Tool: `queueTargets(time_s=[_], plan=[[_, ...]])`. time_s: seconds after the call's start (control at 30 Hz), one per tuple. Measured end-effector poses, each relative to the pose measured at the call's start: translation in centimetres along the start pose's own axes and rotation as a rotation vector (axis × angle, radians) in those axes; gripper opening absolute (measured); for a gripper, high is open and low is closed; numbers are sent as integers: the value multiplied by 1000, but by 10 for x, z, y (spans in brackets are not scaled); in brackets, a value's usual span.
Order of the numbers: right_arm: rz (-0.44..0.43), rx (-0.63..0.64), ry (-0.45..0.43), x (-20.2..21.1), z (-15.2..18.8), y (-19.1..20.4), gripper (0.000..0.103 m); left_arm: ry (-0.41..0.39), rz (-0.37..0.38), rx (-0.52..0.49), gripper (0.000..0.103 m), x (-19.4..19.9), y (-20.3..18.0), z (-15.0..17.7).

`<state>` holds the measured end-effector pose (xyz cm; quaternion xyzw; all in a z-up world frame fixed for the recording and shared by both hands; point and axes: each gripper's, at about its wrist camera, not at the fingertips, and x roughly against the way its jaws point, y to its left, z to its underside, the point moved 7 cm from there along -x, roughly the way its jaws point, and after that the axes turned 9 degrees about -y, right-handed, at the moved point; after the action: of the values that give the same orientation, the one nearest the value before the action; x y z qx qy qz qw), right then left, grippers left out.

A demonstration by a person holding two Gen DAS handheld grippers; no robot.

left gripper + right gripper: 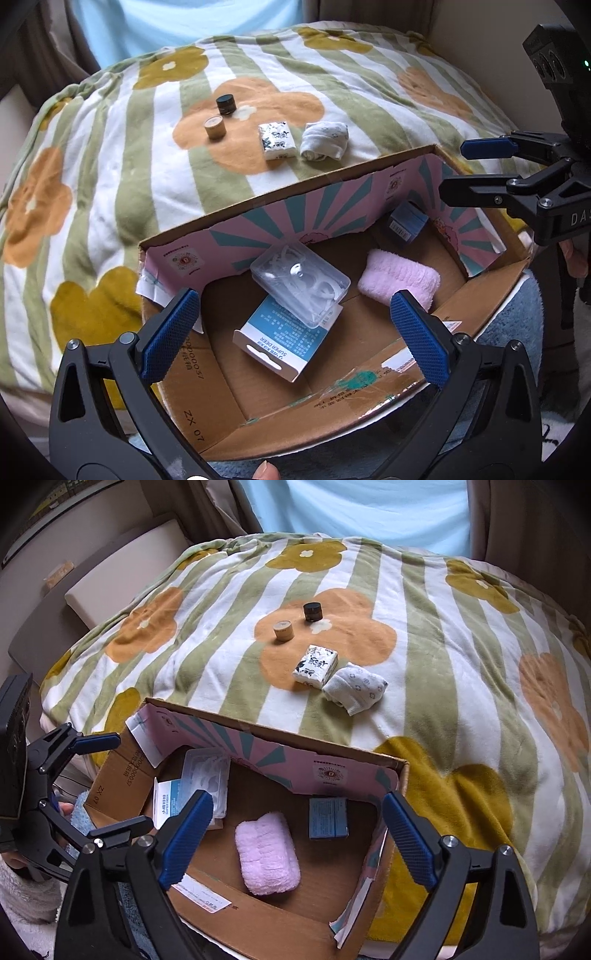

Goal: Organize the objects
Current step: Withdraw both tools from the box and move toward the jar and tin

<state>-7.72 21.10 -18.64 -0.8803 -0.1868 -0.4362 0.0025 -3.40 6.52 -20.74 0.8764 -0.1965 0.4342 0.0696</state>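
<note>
An open cardboard box [369,173] [280,738] sits at the near edge of a flowered blanket. Inside lie a clear plastic case [299,284] [207,775], a blue-white carton [288,339] [168,801], a pink towel roll [399,282] [267,853] and a small blue box [404,221] [328,818]. On the blanket beyond stand a tan jar [215,126] [283,630], a black jar [224,105] [312,612], a tissue pack [277,141] [316,664] and rolled socks [325,141] [354,688]. My left gripper [295,336] [110,786] is open and empty above the box. My right gripper [295,838] [465,170] is open and empty above the towel.
The blanket [110,184] [461,646] covers a rounded surface. A beige cushioned seat [122,572] lies to the far left. A blue fluffy fabric [513,325] lies under the box's near side. Curtains hang behind.
</note>
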Motion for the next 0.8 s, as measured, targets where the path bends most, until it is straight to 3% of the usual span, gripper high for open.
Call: queueTargets(time_s=[0.37, 0.7, 0.8], plan=[[12, 77, -41, 8, -16, 13, 92, -8, 12, 20, 103, 8, 14, -14], [13, 160, -49, 9, -54, 24, 91, -74, -60, -13, 103, 19, 51, -65], [16, 168, -46, 3, -66, 24, 92, -101, -49, 7, 103, 15, 65, -81]])
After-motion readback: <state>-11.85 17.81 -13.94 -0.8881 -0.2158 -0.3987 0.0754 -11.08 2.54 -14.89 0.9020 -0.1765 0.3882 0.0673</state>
